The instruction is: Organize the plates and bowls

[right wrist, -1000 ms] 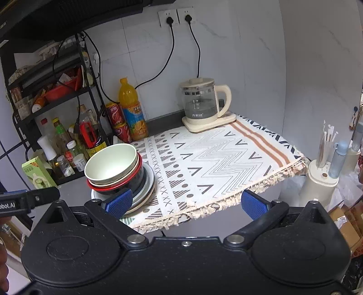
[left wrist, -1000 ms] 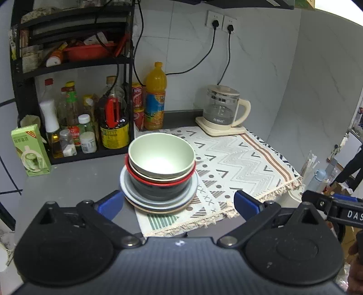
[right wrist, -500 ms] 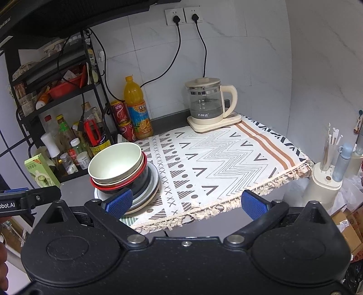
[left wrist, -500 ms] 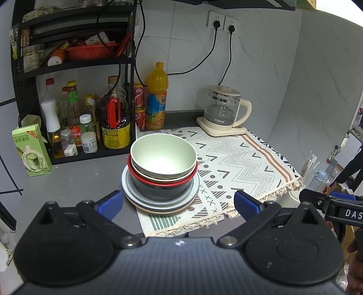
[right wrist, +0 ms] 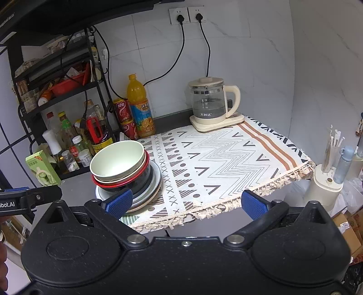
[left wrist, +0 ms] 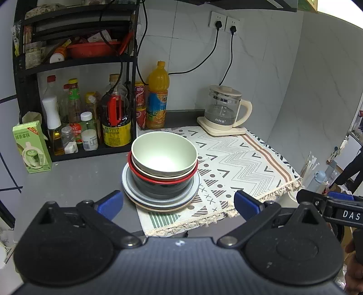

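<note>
On the front-left edge of the patterned cloth (left wrist: 238, 158), half over the grey counter (left wrist: 74, 181), sits the stack (left wrist: 162, 172): pale green bowl (left wrist: 163, 154) on top, a cream bowl rim under it, red-rimmed bowl (left wrist: 158, 179) below that, dark bowl at the bottom, all nested upright on plates (left wrist: 158, 202). Four bowls by rim count; at least two plates, grey-blue over cream, exact count unclear. Left gripper (left wrist: 179, 203) is spread wide, empty, just short of the stack, nothing between the blue pads. Right gripper (right wrist: 187, 203) likewise wide apart and empty; its left pad overlaps the stack in view, contact can't be confirmed. Left wrist view only: right gripper's body at the right edge, plus the upper rack shelves in full. Right wrist view only: white holder (right wrist: 326, 181) with sticks and a blue bottle off the counter's right end, cardboard boxes below, left gripper's tip at the left edge. Both views: one glass kettle (right wrist: 211, 102) on a cream base at the cloth's back, one orange juice bottle (left wrist: 157, 97), two red cans stacked beside it, one green carton (left wrist: 31, 147), black rack (left wrist: 74, 61) of sauce bottles, two plugs in wall sockets (right wrist: 188, 15), white marble-look tile walls.
</note>
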